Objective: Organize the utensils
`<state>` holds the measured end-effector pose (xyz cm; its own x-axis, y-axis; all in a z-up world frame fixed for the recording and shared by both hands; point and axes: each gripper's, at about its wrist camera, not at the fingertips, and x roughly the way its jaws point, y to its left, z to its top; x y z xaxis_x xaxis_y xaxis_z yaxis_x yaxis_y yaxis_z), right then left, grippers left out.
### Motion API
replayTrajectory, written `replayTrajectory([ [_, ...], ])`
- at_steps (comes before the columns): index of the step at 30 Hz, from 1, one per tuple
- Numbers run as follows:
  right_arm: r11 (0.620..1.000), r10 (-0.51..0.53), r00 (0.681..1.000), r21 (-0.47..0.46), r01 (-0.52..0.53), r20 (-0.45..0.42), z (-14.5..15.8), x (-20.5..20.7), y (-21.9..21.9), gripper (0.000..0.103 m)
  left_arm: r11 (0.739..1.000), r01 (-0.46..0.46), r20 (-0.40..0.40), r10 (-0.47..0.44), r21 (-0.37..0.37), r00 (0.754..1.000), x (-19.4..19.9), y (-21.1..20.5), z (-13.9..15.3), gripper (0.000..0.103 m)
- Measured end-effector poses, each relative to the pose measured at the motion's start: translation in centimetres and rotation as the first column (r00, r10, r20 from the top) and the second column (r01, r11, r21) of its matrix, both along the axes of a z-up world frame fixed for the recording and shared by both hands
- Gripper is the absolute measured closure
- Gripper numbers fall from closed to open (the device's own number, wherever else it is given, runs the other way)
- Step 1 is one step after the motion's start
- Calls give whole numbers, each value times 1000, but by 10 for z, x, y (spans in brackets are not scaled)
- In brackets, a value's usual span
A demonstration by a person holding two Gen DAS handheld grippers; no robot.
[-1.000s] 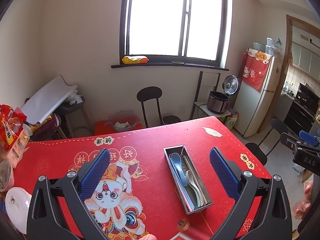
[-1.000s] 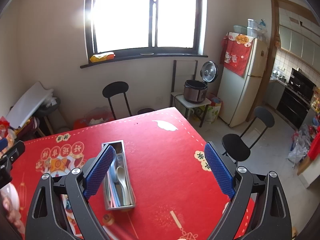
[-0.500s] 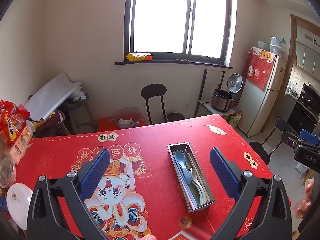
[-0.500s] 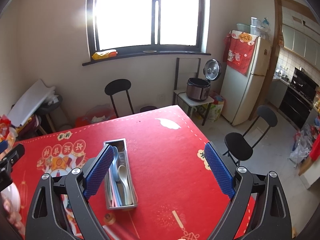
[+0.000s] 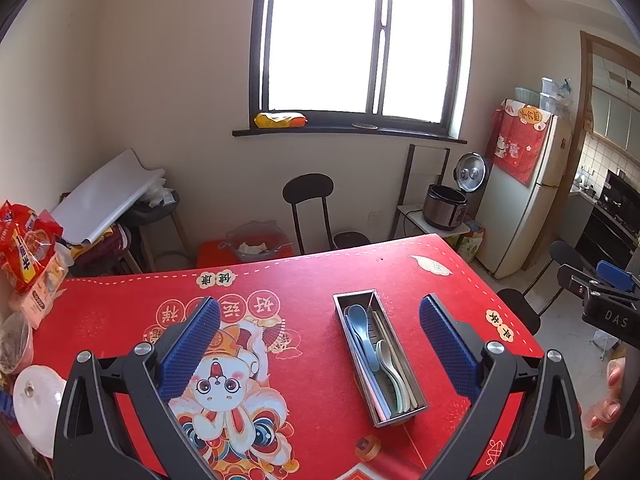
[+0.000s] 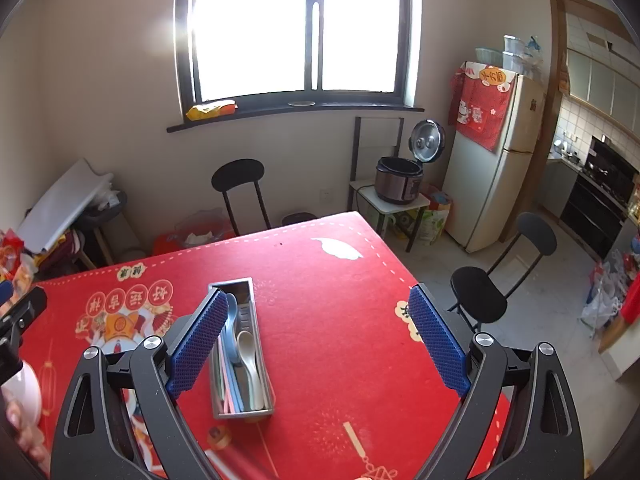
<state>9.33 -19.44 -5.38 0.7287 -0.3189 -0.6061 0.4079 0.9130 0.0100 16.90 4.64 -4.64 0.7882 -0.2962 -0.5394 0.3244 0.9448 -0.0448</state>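
A long steel utensil tray [image 5: 416,404] lies on the red tablecloth [image 5: 304,280]; it also shows in the right wrist view [image 6: 262,410]. Inside lie a blue spoon [image 5: 360,330], a pale green spoon [image 5: 390,364] and several chopsticks [image 5: 394,346]. My left gripper [image 5: 318,342] is open and empty, held above the table, the tray between its fingers in the view. My right gripper [image 6: 316,336] is open and empty above the table, to the right of the tray [image 6: 244,286].
A white lid [image 5: 34,394] and snack packets [image 5: 24,248] sit at the table's left edge. A small round tape roll [image 5: 368,448] lies near the tray's near end. Black chairs [image 6: 484,292] stand by the table's far and right sides.
Both grippers have risen and drawn back a little, so the tray and table sit lower in both views. The jaws stay open. The utensils in the tray have not moved.
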Motion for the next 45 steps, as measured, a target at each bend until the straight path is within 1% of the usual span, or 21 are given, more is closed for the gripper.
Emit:
replayTrajectory([
  [9, 1000, -5, 1000, -1, 5, 0, 1, -2, -1, 14, 1000, 6, 15, -6, 2, 1000, -3, 0, 4, 6],
  [18, 1000, -9, 1000, 1, 9, -2, 3, -5, -1, 14, 1000, 10, -3, -10, 14, 1000, -1, -3, 6, 6],
  [29, 1000, -12, 1000, 2, 12, -5, 4, -5, -1, 14, 999, -5, 3, 5, 32, 1000, -1, -5, 6, 6],
  [45, 1000, -17, 1000, 4, 17, -9, 1, -4, -1, 14, 999, -21, 18, 20, 30, 1000, -5, -5, 7, 6],
])
